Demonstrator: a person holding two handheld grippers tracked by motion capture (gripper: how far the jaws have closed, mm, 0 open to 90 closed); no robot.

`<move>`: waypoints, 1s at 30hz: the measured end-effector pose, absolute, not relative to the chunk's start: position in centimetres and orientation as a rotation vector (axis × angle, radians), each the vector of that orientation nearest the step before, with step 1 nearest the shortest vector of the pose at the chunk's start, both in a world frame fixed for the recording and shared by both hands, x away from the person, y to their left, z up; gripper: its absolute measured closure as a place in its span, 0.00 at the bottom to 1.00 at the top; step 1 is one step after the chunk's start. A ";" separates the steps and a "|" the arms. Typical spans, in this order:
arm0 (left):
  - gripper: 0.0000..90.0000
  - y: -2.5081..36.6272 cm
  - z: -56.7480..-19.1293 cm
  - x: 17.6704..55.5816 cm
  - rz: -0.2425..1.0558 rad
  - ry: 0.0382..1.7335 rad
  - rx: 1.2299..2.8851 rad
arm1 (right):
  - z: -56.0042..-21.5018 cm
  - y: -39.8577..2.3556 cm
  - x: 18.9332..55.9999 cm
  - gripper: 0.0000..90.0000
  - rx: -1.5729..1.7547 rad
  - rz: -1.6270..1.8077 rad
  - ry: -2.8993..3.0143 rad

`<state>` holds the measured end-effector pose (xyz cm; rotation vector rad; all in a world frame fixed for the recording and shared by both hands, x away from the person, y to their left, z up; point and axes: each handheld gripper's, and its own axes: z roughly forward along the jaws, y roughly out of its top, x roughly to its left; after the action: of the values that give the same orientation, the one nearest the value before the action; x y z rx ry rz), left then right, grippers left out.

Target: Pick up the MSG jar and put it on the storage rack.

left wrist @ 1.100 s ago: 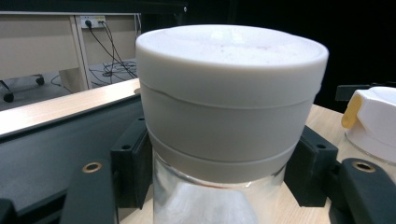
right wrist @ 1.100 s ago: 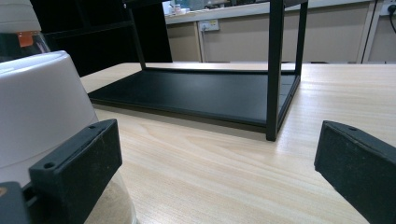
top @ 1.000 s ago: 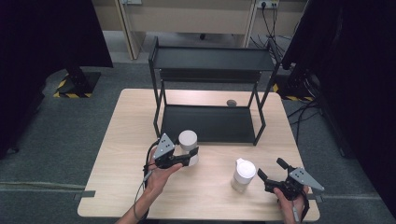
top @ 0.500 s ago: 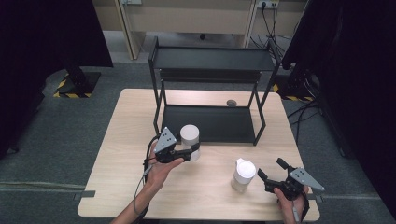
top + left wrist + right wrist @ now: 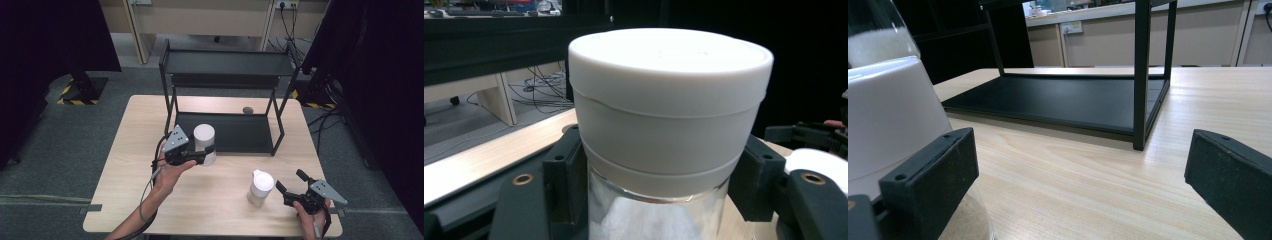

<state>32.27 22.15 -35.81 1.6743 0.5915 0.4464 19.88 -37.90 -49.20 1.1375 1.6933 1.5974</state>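
The left gripper [image 5: 206,156] pinches a white-lidded jar [image 5: 204,137] above the table [image 5: 130,190]; the right gripper [image 5: 287,186], near right, stands spread.

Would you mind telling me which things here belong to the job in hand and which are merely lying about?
In the job:
white-lidded jar, clamped in the left gripper
black shelf rack

Lying about:
spouted jar beside the right gripper
small grey disc
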 end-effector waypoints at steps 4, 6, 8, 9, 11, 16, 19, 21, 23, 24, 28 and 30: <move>0.39 22.2 -34.5 32.8 0.444 0.591 1.682 | -49.2 -37.9 19.9 0.01 1.138 1.597 1.693; 0.39 22.3 -34.0 33.1 0.433 0.594 1.678 | -49.2 -37.9 19.9 0.01 1.138 1.596 1.693; 0.39 22.3 -33.5 33.4 0.442 0.593 1.682 | -49.2 -37.9 19.9 0.01 1.136 1.597 1.693; 0.39 22.3 -33.2 33.4 0.450 0.594 1.686 | -49.2 -37.9 19.9 0.01 1.137 1.598 1.693; 0.39 22.4 -32.6 33.7 0.450 0.599 1.686 | -49.2 -37.9 19.9 0.01 1.138 1.598 1.694; 0.39 22.6 -31.1 34.1 0.465 0.598 1.688 | -49.2 -37.9 19.9 0.01 1.136 1.598 1.694; 0.39 22.7 -30.3 34.4 0.463 0.596 1.688 | -49.2 -37.9 19.9 0.01 1.136 1.597 1.696; 0.39 22.7 -29.7 34.4 0.476 0.590 1.682 | -49.2 -37.9 19.9 0.01 1.135 1.596 1.696; 0.39 22.8 -29.2 34.7 0.468 0.593 1.678 | -49.2 -37.9 19.9 0.01 1.136 1.598 1.694; 0.39 22.9 -28.8 34.9 0.462 0.599 1.672 | -49.2 -37.9 19.9 0.01 1.137 1.598 1.694; 0.39 22.9 -27.6 35.2 0.469 0.599 1.676 | -49.2 -37.9 19.9 0.01 1.135 1.598 1.695; 0.39 23.0 -27.0 35.3 0.470 0.602 1.673 | -49.2 -37.9 19.9 0.01 1.136 1.598 1.696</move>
<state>35.34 22.97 -27.04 1.6730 0.6020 0.4699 19.91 -37.89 -49.21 1.1356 1.6962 1.5976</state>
